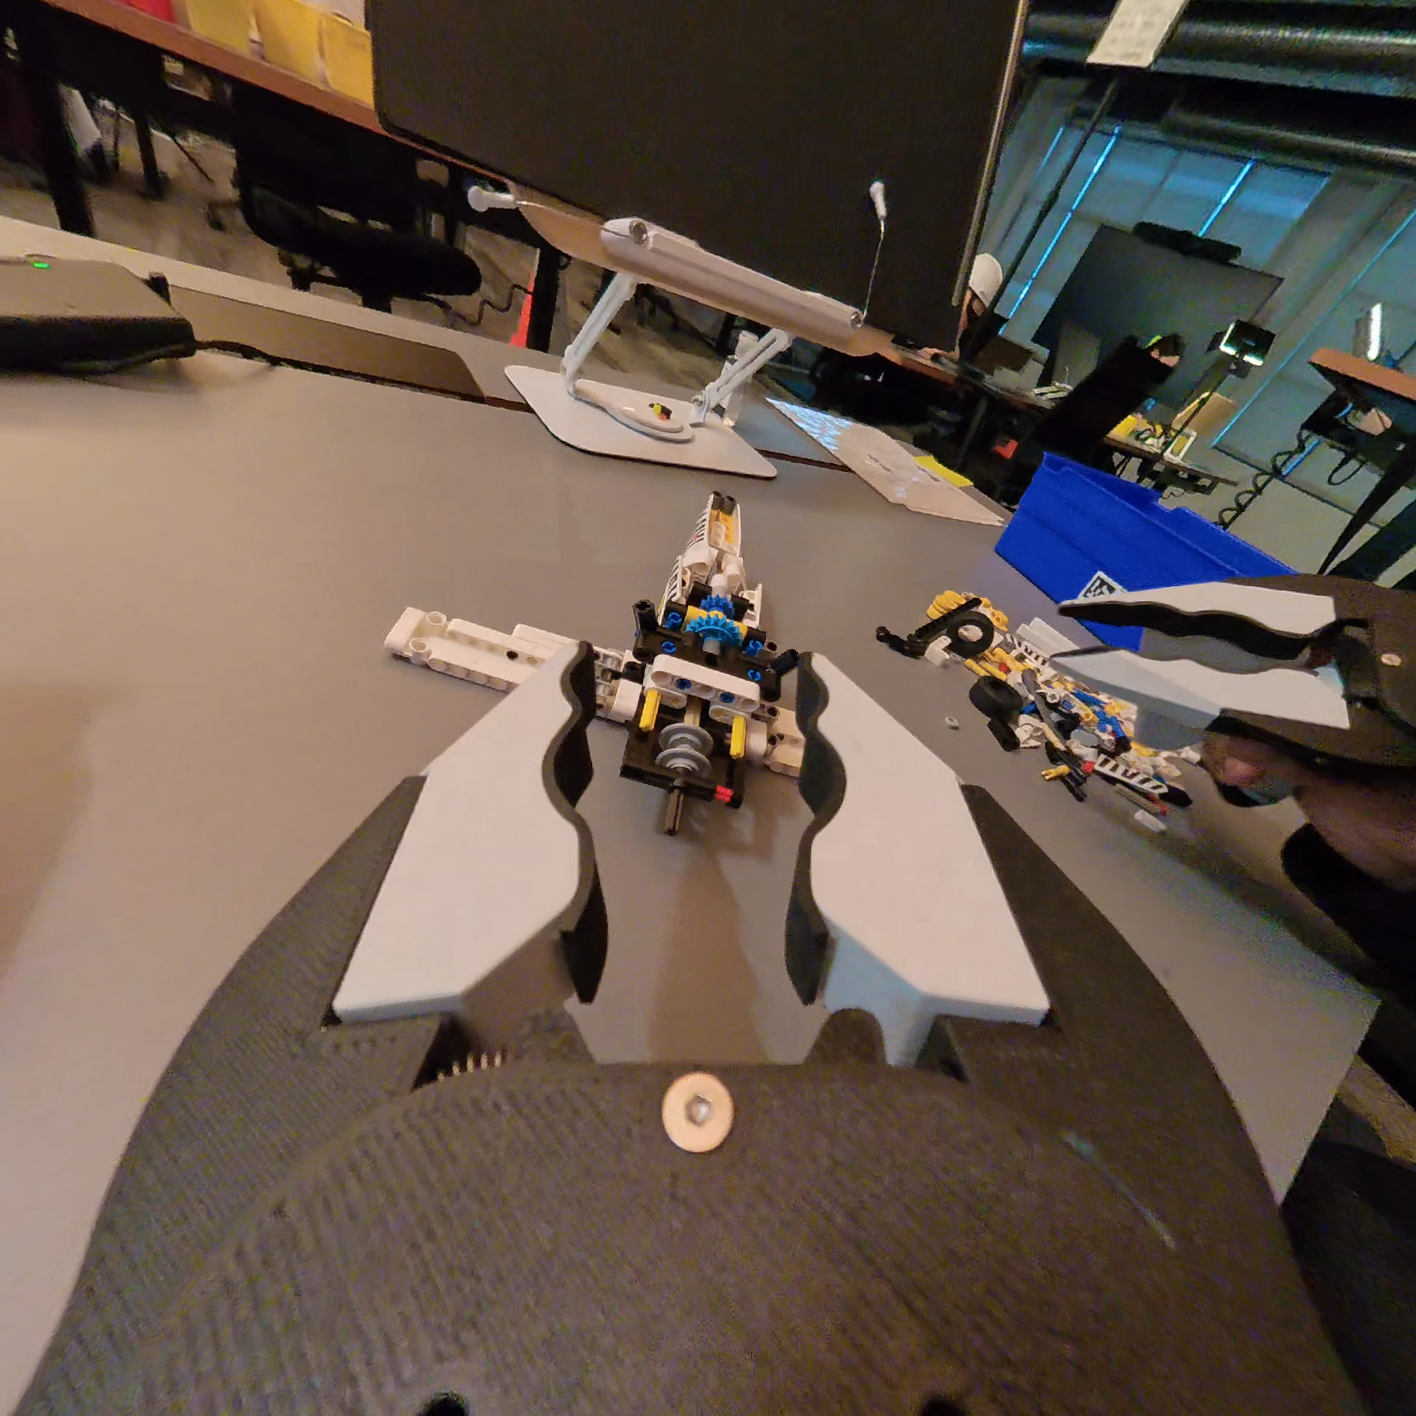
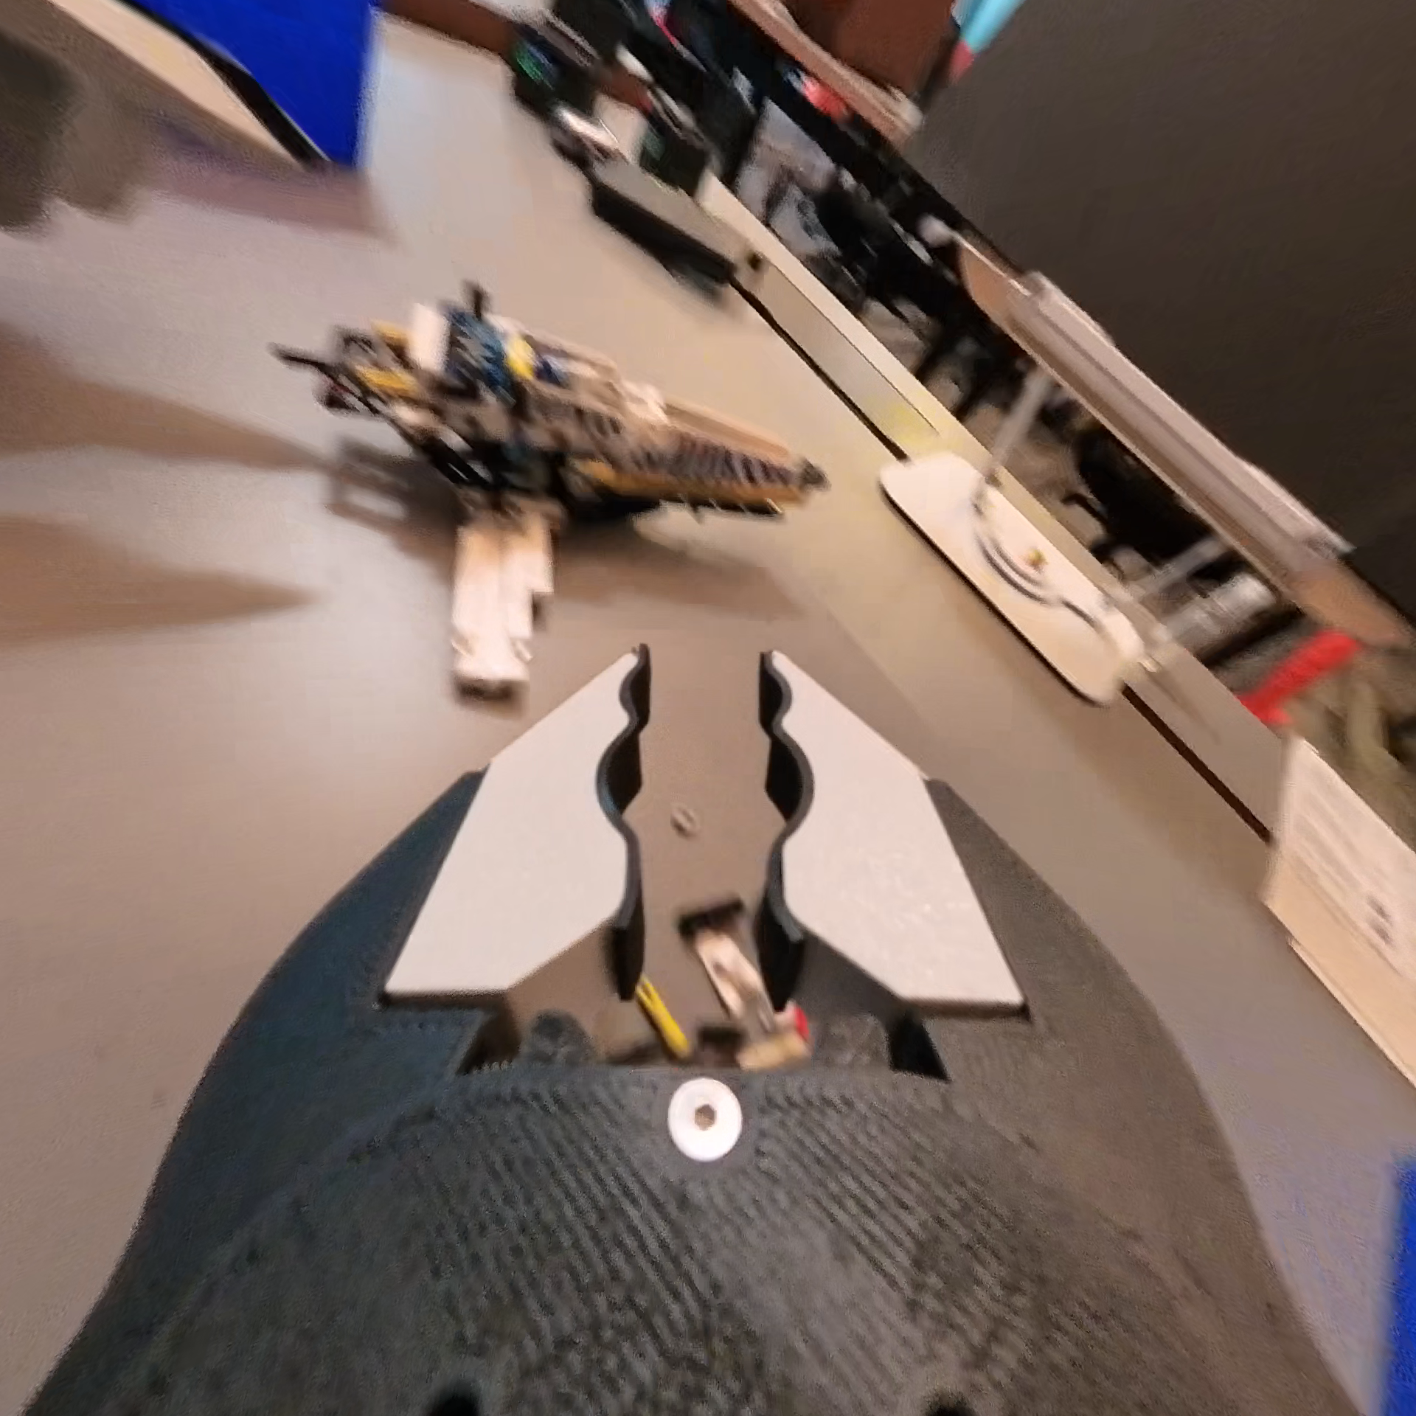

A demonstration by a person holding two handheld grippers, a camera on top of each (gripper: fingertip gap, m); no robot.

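Straddling the rear of the brick-built model (image 1: 693, 689) on the grey table (image 1: 230, 575), my left gripper (image 1: 693, 674) has its fingers spread, pads clear of the black frame on both sides, nothing held. To seat it well I'd judge the pads should meet the frame squarely, not the yellow pins (image 1: 651, 709). My right gripper (image 2: 699, 667) hangs parted and empty above the loose pile of parts (image 1: 1057, 712), near the blue bin (image 1: 1111, 536), well apart from the model.

No legible writing can be made out; a coded sticker is seen on the blue bin (image 1: 1126, 529), right of centre.
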